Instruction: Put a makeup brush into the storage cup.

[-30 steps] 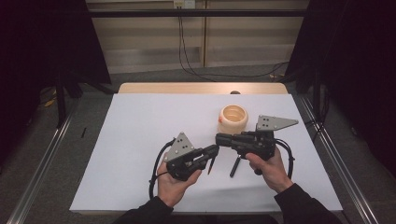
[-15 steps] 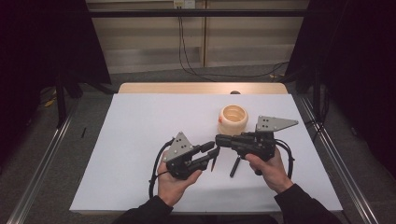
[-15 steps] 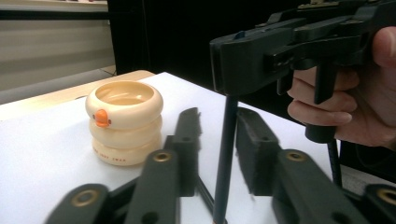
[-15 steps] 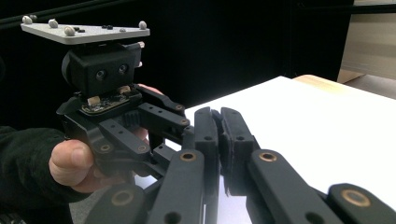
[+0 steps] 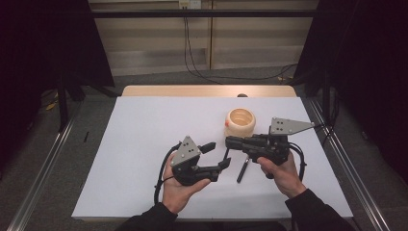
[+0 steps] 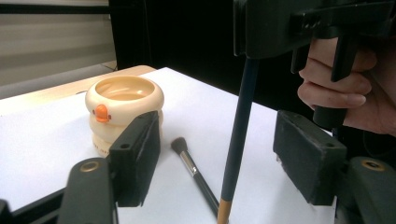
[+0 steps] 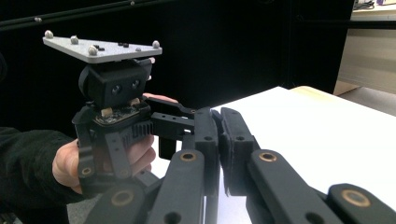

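Nearest the person: having just been opening the jaws of the left gripper [image 5: 216, 156], where a second ago keeping them shut. Now standing them moderately wide, one on each side of the dark stick [image 6: 238, 135], with neither pad pressing on it. Carrying nothing in this tool.

Just beyond: keeping the right gripper [image 5: 230, 141] closed tight, jaws narrow and meeting, as confirmed in the right gripper view. Clamping the upper end of the dark stick there, so hanging it roughly upright, leaning slightly, with the orange-tipped lower end pointing down toward the table [image 5: 144, 125]. Not being able to tell whether that tip is touching the surface. Wrapping the right hand [image 6: 341, 88] around the grip.

Reading this as a handover nearing completion: passing the dark stick from the left tool to the right, with the whole load now resting on the right grip alone. Judging the next move as drawing the left gripper back clear of the stick without knocking it.

Farther out on the table: leaving a brush [image 6: 194, 168] lying flat, bristles pointing away, untouched, just behind the hanging stick. Beyond it, leaving the duck-faced cup [image 6: 123, 109] standing upright and empty, near the brush head, probably awaiting the stick.
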{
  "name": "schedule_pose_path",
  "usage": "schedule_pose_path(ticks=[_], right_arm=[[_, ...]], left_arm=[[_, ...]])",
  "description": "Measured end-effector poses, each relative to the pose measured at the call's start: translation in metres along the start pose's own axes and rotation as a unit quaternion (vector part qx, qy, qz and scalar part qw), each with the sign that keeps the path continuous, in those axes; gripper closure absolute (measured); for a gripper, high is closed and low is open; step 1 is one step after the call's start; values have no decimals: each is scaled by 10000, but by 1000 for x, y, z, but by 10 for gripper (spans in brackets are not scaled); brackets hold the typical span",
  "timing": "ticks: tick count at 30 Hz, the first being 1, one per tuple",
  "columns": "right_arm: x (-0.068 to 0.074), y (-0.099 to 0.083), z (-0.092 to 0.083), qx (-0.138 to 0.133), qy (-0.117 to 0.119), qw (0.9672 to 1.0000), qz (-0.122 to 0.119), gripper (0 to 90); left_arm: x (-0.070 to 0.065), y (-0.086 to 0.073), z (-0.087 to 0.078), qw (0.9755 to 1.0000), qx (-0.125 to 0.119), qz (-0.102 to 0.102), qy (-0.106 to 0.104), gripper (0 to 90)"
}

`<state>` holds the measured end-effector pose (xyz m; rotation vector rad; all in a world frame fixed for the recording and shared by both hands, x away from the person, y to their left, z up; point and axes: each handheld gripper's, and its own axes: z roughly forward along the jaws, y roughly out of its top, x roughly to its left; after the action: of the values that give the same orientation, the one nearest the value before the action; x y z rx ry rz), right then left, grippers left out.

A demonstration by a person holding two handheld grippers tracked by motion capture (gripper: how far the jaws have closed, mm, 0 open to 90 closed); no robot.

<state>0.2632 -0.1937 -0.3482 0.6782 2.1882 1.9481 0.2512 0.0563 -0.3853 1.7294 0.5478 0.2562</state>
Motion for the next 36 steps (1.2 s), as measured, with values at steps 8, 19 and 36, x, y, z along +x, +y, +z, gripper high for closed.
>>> schedule_pose_path(ticks=[8,19,36], right_arm=[[-1,3,-5,-62,4,10000,-34,872],[-1,5,-10,-110,-18,9999,-31,873],[-1,3,-8,-98,35,9999,56,872]], left_arm=[[3,-11,7,9999,7,107,-87,166],[2,-31,12,9996,101,-86,-233,299],[-1,-32,12,9987,284,101,-413,776]])
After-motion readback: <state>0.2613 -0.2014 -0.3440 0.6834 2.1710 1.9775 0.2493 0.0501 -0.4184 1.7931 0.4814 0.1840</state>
